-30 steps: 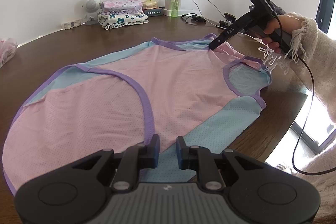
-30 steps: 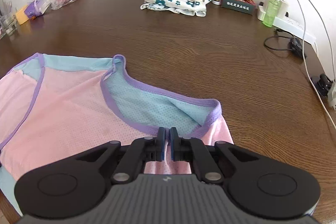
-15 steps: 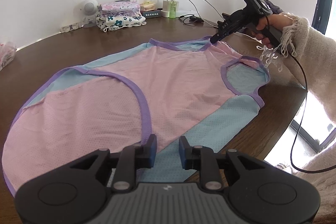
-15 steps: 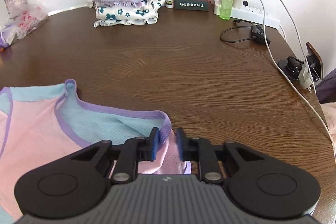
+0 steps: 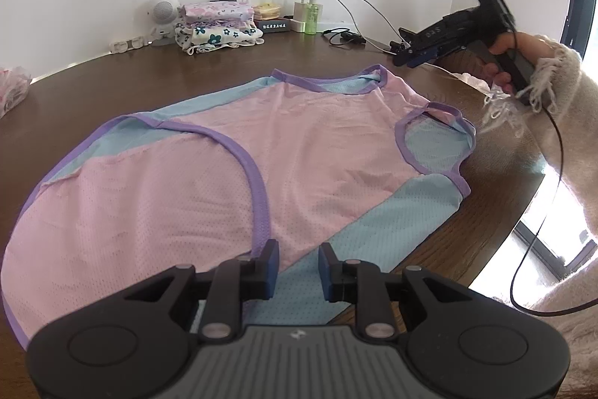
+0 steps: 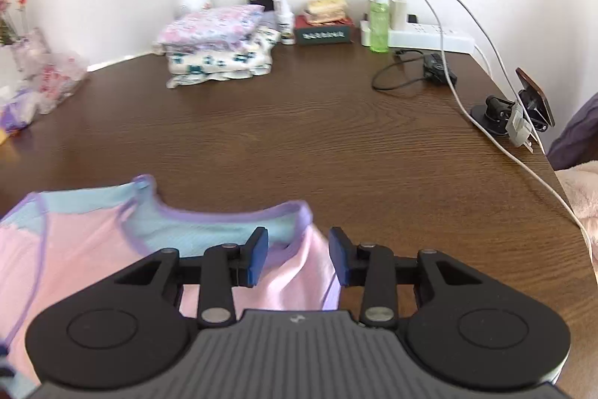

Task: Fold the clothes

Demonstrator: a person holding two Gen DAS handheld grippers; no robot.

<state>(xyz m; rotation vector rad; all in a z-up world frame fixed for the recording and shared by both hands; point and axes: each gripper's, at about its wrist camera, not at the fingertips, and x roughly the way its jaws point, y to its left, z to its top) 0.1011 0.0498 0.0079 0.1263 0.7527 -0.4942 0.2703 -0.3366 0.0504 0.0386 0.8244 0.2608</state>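
A pink and light-blue mesh garment with purple trim (image 5: 261, 156) lies spread flat on the dark wooden table (image 5: 93, 88). My left gripper (image 5: 297, 262) is open and empty, just above the garment's near blue edge. My right gripper (image 6: 299, 255) is open and empty, raised above the garment's shoulder strap (image 6: 295, 215). In the left wrist view the right gripper (image 5: 405, 57) hangs in the air past the garment's far right corner, apart from the cloth.
A stack of folded floral clothes (image 6: 216, 43) sits at the back of the table. A green bottle (image 6: 379, 25), a power strip (image 6: 429, 38) with cables, a small box (image 6: 323, 32) and a phone mount (image 6: 497, 111) stand at the back right. A plastic bag (image 6: 48, 81) lies at the left.
My right gripper has opened, let go of the shoulder strap and lifted away toward the right. My left gripper has opened wider over the near edge. The garment lies still.
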